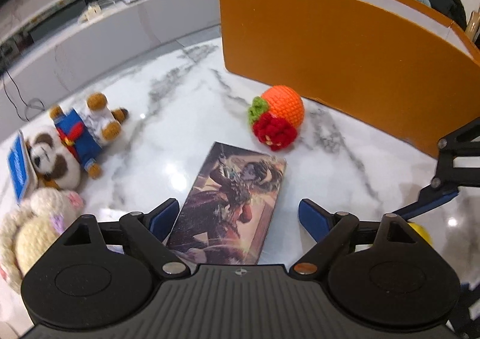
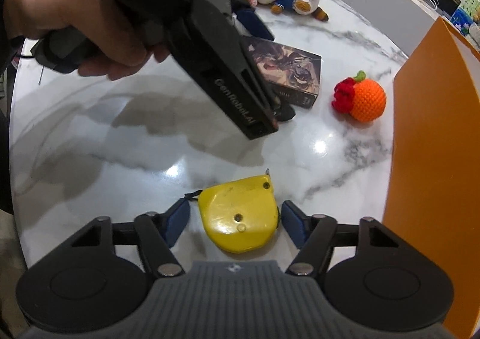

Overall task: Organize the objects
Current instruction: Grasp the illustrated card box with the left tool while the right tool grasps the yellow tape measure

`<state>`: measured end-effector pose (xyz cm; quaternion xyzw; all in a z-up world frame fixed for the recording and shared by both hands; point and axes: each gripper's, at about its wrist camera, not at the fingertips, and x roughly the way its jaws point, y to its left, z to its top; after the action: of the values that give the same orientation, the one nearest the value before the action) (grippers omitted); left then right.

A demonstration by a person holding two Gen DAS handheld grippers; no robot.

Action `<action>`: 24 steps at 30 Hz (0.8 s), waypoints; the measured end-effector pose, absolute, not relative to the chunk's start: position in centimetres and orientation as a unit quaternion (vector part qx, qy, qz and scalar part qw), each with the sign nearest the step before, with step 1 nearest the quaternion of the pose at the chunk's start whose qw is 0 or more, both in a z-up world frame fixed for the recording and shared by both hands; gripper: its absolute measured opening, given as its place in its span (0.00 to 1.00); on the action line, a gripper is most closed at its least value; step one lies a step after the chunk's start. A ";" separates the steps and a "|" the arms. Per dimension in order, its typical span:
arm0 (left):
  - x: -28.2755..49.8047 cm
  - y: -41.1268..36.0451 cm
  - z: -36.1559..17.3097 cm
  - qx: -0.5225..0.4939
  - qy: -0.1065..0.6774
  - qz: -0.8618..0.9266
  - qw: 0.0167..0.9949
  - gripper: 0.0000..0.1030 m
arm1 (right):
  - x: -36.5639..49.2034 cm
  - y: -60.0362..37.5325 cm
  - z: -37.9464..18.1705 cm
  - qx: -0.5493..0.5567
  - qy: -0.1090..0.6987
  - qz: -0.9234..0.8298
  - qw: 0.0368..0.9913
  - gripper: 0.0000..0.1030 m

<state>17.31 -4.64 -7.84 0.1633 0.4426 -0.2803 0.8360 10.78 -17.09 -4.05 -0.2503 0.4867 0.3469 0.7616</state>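
A flat box with a dark picture on its lid (image 1: 234,207) lies on the white marble table (image 1: 180,83). My left gripper (image 1: 238,213) stands open astride its near end, the left pad close to the box edge, the right pad well clear. A yellow tape measure (image 2: 240,216) lies flat between the blue pads of my right gripper (image 2: 235,213). A thin gap shows at the left pad, while the right pad sits at the case's edge, so it is open. A crocheted orange with a red flower (image 1: 279,116) rests just before the tall orange box (image 1: 345,47).
A bear in a blue sailor suit (image 1: 87,128), a cream knitted toy (image 1: 33,228) and a blue tag (image 1: 18,171) lie at the table's left. The orange box wall (image 2: 435,158) stands close on the right. A hand (image 2: 75,8) holds the left tool above the picture box.
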 end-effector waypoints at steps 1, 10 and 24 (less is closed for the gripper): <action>17.3 -4.5 -7.8 0.154 0.451 -0.282 0.833 0.95 | 10.9 -17.1 -4.0 -0.248 0.489 0.347 0.761 0.60; 16.6 -4.7 -6.9 0.152 0.488 -0.278 0.813 0.65 | 11.3 -17.4 -4.1 -0.247 0.501 0.340 0.757 0.60; 17.6 -4.8 -7.0 0.134 0.463 -0.261 0.836 0.65 | 11.6 -17.6 -4.3 -0.246 0.502 0.336 0.758 0.59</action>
<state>17.60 -4.77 -7.02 0.1341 0.4633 -0.2609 0.8363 11.55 -17.65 -4.34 -0.2460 0.5023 0.3357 0.7579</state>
